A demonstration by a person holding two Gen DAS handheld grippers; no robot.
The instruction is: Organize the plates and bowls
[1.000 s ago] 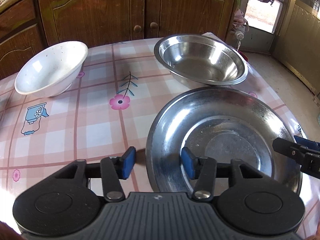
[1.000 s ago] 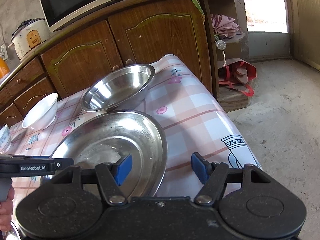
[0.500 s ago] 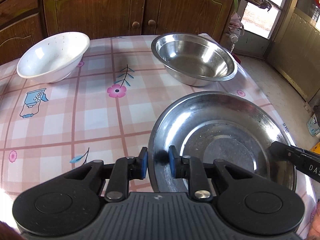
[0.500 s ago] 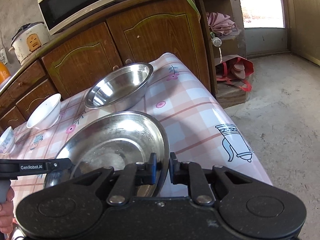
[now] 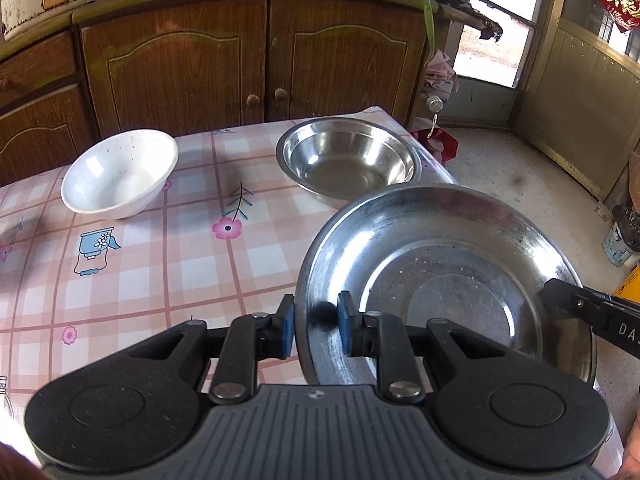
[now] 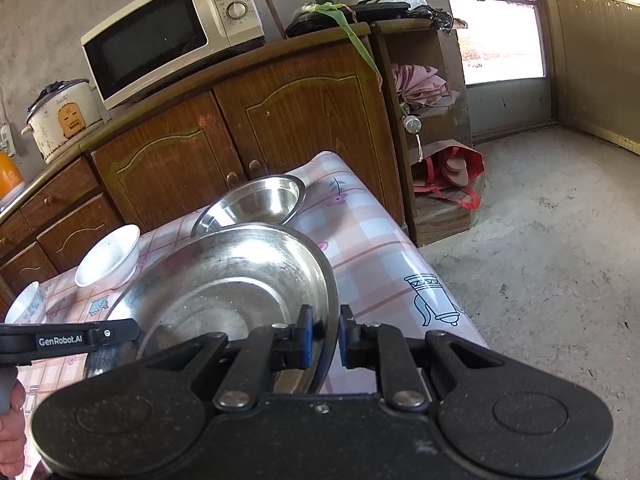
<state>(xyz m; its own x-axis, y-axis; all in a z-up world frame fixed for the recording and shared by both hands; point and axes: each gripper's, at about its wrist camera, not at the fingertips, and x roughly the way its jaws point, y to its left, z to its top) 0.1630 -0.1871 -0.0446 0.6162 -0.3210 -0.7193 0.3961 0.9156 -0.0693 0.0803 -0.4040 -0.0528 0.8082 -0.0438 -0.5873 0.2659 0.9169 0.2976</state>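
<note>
A large steel plate (image 5: 448,280) is held up off the table by both grippers. My left gripper (image 5: 315,326) is shut on its left rim. My right gripper (image 6: 323,336) is shut on its right rim; the plate fills the right wrist view's middle (image 6: 224,292). A steel bowl (image 5: 348,160) stands at the table's far right corner, just beyond the plate, and shows in the right wrist view (image 6: 256,204). A white bowl (image 5: 120,172) sits tilted at the far left; it also shows in the right wrist view (image 6: 108,256).
The table (image 5: 140,272) has a pink checked cloth. A small patterned bowl (image 6: 26,302) sits at its left edge. Wooden cabinets (image 5: 248,64) stand close behind, with a microwave (image 6: 172,32) and rice cooker (image 6: 64,118) on top. Bare floor (image 6: 552,260) lies right.
Both grippers closed on the big plate's rims and lifted it off the table. Both views rose and tilted back; the plate's far edge now overlaps the steel bowl.
</note>
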